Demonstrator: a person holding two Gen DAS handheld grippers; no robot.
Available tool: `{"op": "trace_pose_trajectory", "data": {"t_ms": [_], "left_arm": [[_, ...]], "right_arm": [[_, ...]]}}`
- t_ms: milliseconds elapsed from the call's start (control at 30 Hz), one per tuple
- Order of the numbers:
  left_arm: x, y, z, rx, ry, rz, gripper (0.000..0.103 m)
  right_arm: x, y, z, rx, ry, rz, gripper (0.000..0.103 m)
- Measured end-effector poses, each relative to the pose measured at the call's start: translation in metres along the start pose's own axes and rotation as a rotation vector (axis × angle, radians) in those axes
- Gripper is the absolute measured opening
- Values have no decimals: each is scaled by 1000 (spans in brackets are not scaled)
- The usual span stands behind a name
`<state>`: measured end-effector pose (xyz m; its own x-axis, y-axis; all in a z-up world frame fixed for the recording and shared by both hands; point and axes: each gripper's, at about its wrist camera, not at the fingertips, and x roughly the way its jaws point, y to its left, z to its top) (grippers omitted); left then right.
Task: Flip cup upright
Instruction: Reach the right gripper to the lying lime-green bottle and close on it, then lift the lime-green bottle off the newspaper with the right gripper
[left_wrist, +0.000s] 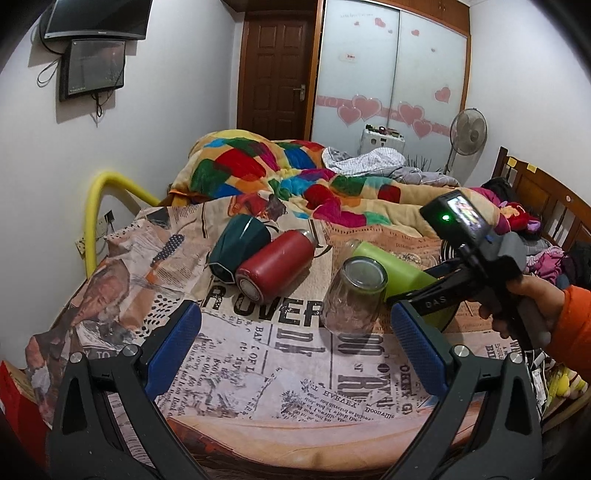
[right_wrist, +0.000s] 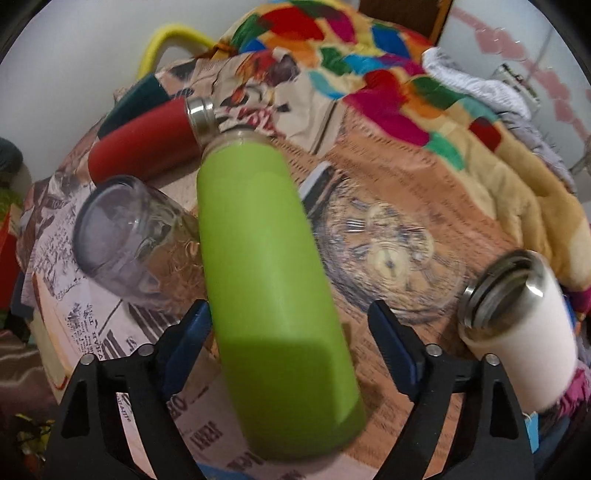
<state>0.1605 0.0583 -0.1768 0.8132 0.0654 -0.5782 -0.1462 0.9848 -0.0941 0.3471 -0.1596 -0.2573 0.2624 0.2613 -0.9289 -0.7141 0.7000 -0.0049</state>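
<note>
Nothing looks righted yet: the green cup (right_wrist: 273, 295) lies on its side on the bed (left_wrist: 258, 373), mid-way toward its right edge, steel mouth pointing at the far edge. The right tongs (right_wrist: 291, 343) straddle its base, jaws apart and not yet closed on it. The left tongs (left_wrist: 295, 343) hang apart and empty near the glass (left_wrist: 351, 299). Gripping, tipping up and releasing all seem left to do

cup: matte lime-green cylindrical metal bottle (right_wrist: 273, 295) | state: lying on its side, steel-rimmed neck (right_wrist: 236, 138) pointing away from the right wrist camera | place: newspaper-print cloth, between the right gripper's wide-apart fingers | neighbours: just beside a clear glass, neck near a red bottle's steel mouth
</note>
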Motion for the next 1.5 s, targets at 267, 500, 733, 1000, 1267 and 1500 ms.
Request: {"op": "trace_pose_trajectory", "data": {"t_ms": [267,500,733,1000,1267,1500], "left_arm": [[4,-2,0,-3,4,-1,103],[-6,-4,2,-1,-13,-5,103],[-25,-8,8,1,-47,-18,103],[-55,-11,13,9,-95,-26,103],[-81,-9,17,3,-128,-17,103],[-99,0,18,-11,-147,-1,103]], "right_arm": [[13,7,-4,-15,9,6,68],[2,6,-18,34,-14,-4,63],[-32,-1,-25,90,-78,2,62],[-89,-1,-31,122,-201,3,62],[-148,26,-38,65,-362,-7,62],[-172,59,-41,-20,-445,28,62]]}}
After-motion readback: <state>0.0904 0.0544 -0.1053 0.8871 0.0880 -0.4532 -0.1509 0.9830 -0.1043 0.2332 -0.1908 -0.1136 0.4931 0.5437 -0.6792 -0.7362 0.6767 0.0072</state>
